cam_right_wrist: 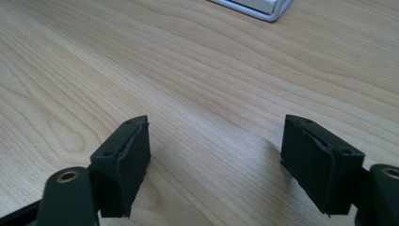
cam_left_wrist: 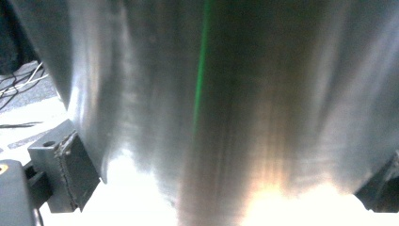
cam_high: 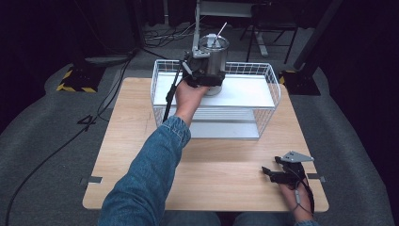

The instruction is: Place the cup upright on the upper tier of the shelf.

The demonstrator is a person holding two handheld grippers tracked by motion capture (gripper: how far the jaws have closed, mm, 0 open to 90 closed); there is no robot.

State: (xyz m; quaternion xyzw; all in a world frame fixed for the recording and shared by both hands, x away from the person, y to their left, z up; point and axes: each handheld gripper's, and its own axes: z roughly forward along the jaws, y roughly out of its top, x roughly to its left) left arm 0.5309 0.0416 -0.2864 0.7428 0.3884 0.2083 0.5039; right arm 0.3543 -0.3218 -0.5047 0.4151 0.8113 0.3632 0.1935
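Observation:
A brushed steel canister (cam_high: 214, 55) with a thin rod (cam_high: 220, 29) sticking out of its top stands at the back of the white upper shelf (cam_high: 247, 92) of a wire rack (cam_high: 274, 80). My left gripper (cam_high: 205, 78) is stretched out over the table and shut on the canister's lower body. In the left gripper view the canister's wall (cam_left_wrist: 226, 103) sits between the two jaws, and its base is washed out by glare. My right gripper (cam_high: 274, 173) lies low over the near right of the wooden table (cam_high: 211, 165), open with bare wood between its pads (cam_right_wrist: 123, 165).
The rack has a lower white shelf (cam_high: 226, 129) and stands at the table's far middle. A black cable (cam_high: 170, 96) hangs from the left gripper across the rack's left end. Stands and cables crowd the floor behind.

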